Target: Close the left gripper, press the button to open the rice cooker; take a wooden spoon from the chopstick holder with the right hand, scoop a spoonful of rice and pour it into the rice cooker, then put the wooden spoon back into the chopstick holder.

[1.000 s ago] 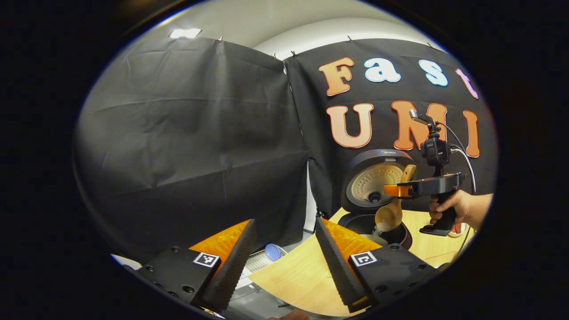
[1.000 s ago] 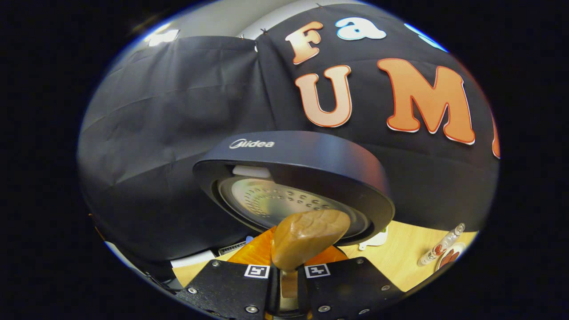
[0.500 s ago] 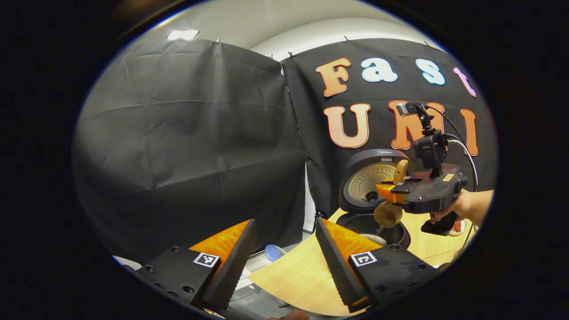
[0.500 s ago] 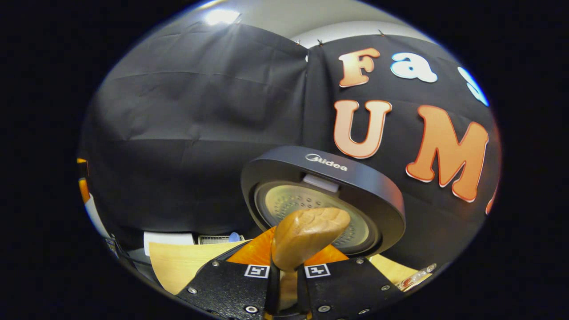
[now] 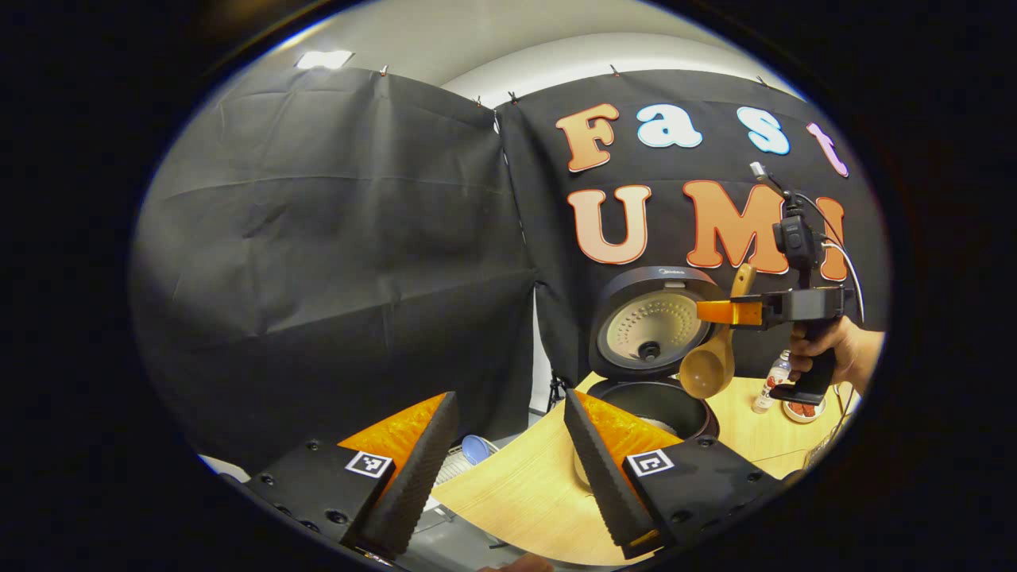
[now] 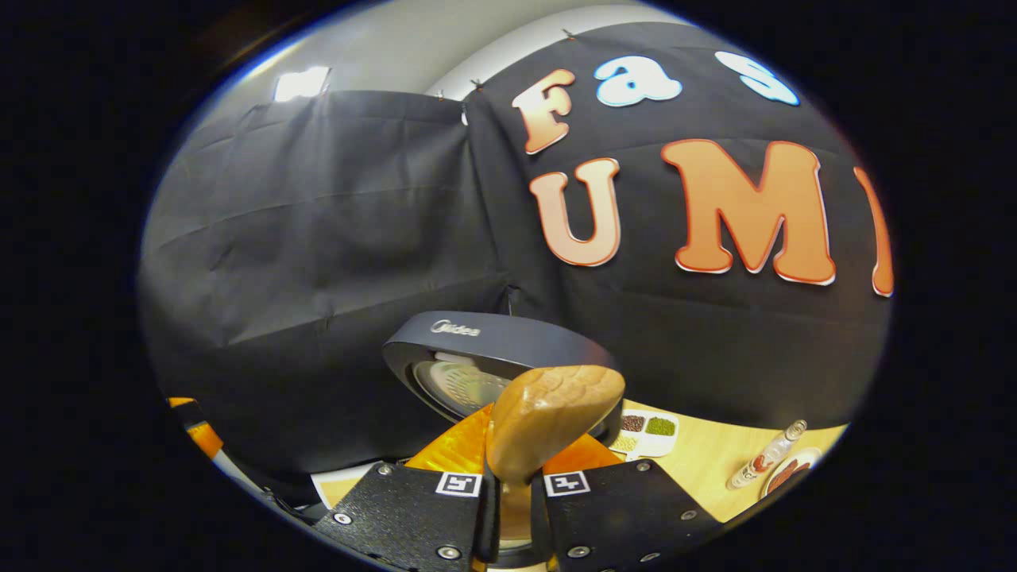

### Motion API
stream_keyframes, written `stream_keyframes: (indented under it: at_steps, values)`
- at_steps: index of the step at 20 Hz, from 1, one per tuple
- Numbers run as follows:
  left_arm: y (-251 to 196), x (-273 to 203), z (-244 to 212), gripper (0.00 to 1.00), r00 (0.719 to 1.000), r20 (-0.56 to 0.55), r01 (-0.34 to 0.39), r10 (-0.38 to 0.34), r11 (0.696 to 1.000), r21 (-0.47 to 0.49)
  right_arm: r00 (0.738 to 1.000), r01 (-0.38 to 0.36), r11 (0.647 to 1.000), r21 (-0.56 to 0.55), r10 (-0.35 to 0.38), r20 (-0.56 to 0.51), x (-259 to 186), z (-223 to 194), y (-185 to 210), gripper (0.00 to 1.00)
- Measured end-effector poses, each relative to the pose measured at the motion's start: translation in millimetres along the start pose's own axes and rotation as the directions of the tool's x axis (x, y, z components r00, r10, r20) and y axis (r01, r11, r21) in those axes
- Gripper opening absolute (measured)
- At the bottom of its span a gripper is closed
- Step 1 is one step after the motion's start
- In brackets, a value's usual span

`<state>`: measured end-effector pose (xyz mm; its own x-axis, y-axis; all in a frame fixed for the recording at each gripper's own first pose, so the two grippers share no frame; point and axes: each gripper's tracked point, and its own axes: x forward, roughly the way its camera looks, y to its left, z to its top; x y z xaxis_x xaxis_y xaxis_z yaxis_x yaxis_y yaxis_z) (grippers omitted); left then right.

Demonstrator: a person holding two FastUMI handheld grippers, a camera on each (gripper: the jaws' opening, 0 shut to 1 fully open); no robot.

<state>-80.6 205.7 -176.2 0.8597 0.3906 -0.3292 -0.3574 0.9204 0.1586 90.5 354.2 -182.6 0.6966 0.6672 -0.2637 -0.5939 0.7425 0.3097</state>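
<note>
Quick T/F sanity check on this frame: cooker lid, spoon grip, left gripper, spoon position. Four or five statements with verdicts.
1. The rice cooker has its lid up. True.
2. The right gripper is shut on the wooden spoon. True: both fingers clamp the handle.
3. The left gripper is shut on the cooker's button. False: its fingers stand wide apart, holding nothing.
4. The spoon's bowl sits down inside the cooker's pot. False: it hangs above the pot's rim, in front of the raised lid.
5. A small bottle stands on the table near the hand that holds the right gripper. True.
</note>
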Motion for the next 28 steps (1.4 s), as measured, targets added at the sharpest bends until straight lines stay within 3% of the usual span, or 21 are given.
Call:
stream_keyframes:
  at_steps: [1, 5, 11, 14, 21, 28]
  values:
    - [-6.9, 0.2, 1.2, 0.92, 1.0, 0.002, 0.014, -0.014, 1.0, 0.002, 1.0, 0.007, 0.999, 0.04, -0.007, -0.005, -9.4, -2.0, -10.9, 0.19]
    - [-42.1, -3.9, 6.7, 0.92, 0.997, 0.007, 0.081, -0.081, 0.997, 0.019, 0.998, 0.066, 0.98, 0.187, -0.062, -0.028, -55.8, -12.4, -62.0, 0.15]
    - [-105.1, -13.7, 10.3, 0.92, 0.982, -0.01, 0.19, -0.19, 0.981, 0.024, 0.973, 0.231, 0.933, 0.277, -0.23, -0.038, -147.3, -37.7, -156.4, 0.15]
    - [-132.5, -19.2, 10.7, 0.92, 0.973, -0.029, 0.23, -0.23, 0.973, 0.014, 0.943, 0.329, 0.891, 0.312, -0.327, -0.061, -197.1, -59.1, -205.8, 0.15]
    - [-193.5, -34.5, 12.5, 0.92, 0.95, -0.05, 0.31, -0.308, 0.95, 0.034, 0.842, 0.526, 0.76, 0.382, -0.527, -0.11, -305.0, -102.5, -303.1, 0.15]
    - [-227.6, -54.8, 24.8, 0.92, 0.946, -0.045, 0.323, -0.321, 0.945, 0.052, 0.779, 0.62, 0.684, 0.385, -0.598, -0.191, -356.2, -162.3, -359.7, 0.16]
